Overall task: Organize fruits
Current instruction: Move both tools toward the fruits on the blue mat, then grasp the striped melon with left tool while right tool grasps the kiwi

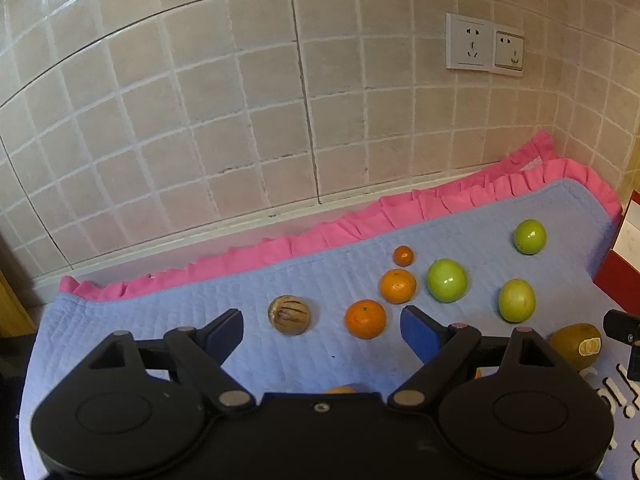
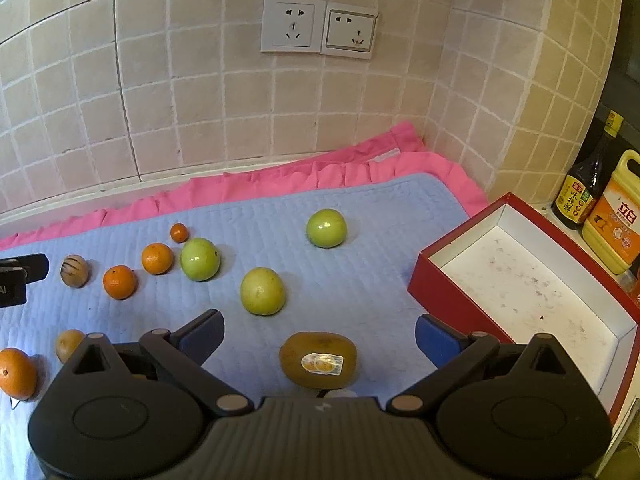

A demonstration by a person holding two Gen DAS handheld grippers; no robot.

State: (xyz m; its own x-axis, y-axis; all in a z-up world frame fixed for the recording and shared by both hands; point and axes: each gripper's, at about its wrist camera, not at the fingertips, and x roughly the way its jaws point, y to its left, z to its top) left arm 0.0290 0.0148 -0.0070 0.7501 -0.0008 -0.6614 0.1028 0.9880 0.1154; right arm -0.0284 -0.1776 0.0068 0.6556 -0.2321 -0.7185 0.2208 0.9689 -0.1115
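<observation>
Fruits lie on a blue quilted mat. My left gripper is open and empty, just behind a striped brown fruit and an orange. Further out lie another orange, a tiny orange and three green apples. My right gripper is open, with a brown kiwi with a sticker on the mat between its fingers, untouched. A yellow-green apple lies just ahead. An empty red box with a white inside stands to the right.
A tiled wall with two sockets backs the mat, edged by a pink frill. A dark sauce bottle and a yellow jug stand behind the box. Another orange and a small kiwi lie at the near left.
</observation>
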